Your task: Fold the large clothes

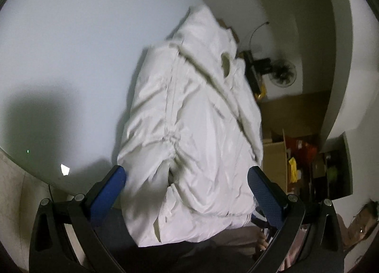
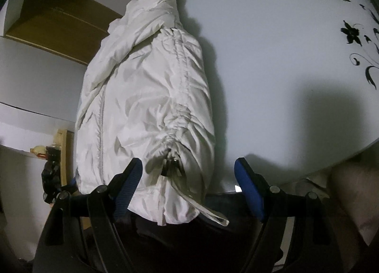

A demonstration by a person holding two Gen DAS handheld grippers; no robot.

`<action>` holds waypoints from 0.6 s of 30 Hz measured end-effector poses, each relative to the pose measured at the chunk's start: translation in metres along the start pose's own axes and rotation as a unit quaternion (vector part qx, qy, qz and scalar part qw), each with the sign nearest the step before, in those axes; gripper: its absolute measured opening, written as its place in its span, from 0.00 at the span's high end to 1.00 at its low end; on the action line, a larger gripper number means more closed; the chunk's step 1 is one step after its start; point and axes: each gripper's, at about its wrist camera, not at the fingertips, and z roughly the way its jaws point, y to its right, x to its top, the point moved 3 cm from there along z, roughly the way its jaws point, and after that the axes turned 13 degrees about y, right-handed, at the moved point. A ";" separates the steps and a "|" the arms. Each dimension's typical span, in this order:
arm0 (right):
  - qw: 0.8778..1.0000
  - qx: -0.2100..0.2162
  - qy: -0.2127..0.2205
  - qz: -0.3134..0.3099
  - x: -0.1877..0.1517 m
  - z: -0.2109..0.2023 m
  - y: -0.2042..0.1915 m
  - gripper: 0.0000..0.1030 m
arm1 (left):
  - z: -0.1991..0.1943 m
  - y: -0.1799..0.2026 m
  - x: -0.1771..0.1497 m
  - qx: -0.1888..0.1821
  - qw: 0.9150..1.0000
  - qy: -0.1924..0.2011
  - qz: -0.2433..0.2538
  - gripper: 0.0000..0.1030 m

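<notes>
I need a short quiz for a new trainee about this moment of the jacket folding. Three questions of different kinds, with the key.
1. True or false: the left gripper is shut on the white jacket.
2. Multiple choice: the drawstring of the jacket hangs (A) over the near edge of the table, (B) at the far end, (C) inside a box.
3. Fill in: the table carries a black ______ print at one side.

Key
1. False: both pads stand apart, one on each side of the jacket.
2. A
3. flower

The right gripper is open too.
</notes>
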 end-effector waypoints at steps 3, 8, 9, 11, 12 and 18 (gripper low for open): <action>1.000 -0.005 0.000 0.002 -0.001 -0.003 0.005 0.22 | 0.010 -0.002 -0.004 0.039 0.999 -0.012 0.022 0.00; 1.000 -0.011 -0.005 -0.003 0.002 0.000 0.002 0.22 | 0.030 0.007 -0.013 0.070 0.993 -0.055 0.077 0.00; 1.000 -0.009 -0.008 -0.005 0.001 0.002 0.000 0.22 | 0.034 0.011 -0.015 0.068 0.992 -0.065 0.086 0.00; 1.000 0.000 -0.014 -0.006 0.001 0.006 -0.006 0.22 | 0.042 0.017 -0.019 0.064 0.989 -0.075 0.106 0.00; 1.000 0.005 -0.018 -0.004 0.000 0.008 -0.008 0.22 | 0.045 0.020 -0.021 0.061 0.988 -0.078 0.114 0.00; 0.999 0.040 -0.036 0.008 0.000 0.025 -0.023 0.22 | 0.057 0.023 -0.018 0.012 0.991 -0.082 0.104 0.00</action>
